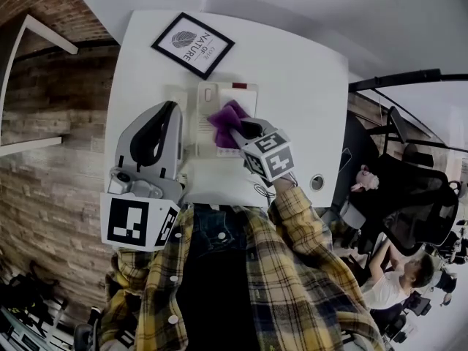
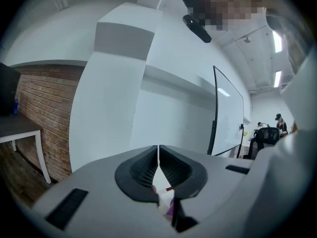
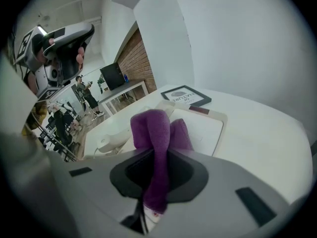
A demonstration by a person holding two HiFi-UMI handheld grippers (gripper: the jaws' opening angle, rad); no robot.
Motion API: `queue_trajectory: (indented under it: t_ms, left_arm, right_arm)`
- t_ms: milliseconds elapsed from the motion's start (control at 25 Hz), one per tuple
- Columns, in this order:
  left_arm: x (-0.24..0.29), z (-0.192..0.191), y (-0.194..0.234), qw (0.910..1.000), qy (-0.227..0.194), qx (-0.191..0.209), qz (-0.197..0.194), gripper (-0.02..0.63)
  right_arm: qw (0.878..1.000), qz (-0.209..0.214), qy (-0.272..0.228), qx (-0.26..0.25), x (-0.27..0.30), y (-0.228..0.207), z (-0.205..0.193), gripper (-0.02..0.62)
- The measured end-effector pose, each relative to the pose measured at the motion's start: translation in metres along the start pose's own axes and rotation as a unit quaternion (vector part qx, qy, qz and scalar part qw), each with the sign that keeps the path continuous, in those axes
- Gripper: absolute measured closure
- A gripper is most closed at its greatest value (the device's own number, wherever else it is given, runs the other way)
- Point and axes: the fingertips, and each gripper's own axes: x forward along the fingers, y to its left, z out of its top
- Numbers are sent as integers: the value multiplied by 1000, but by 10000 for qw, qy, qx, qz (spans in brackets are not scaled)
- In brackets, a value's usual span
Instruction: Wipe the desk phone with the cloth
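Mid-wipe: the right gripper (image 1: 239,131) clamps its fingers on the purple cloth (image 1: 227,117) atop the desk phone (image 1: 247,99); the left gripper (image 2: 158,151), fingers closed on nothing, hangs left of the phone. Next, likely a sweep across its face

A black-framed print (image 1: 193,45) lay at the far side of the white counter (image 1: 307,86), left of centre. A round cable grommet (image 1: 316,182) sat near its right edge. A brick wall (image 1: 51,159) stood to the left. Off to the right were a black office chair (image 1: 409,196) and a seated person (image 1: 398,280).
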Motion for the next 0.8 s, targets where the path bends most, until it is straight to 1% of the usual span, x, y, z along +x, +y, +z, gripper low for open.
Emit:
queue_trajectory:
  t_ms: [440,520,800]
  left_arm:
    - [-1,-3,-2,10000,31,-13,-25,584]
    - [-2,-4,-1,10000,50,-11,-21,584]
    - [-7,-5,0,10000,73,-6,21,584]
  right_arm:
    - [9979,466,408,183,-6,43,-56,534]
    - [9975,509,423,260,-7,46,-59,534]
    - [9970,539,523,179,-10,51,-66,534]
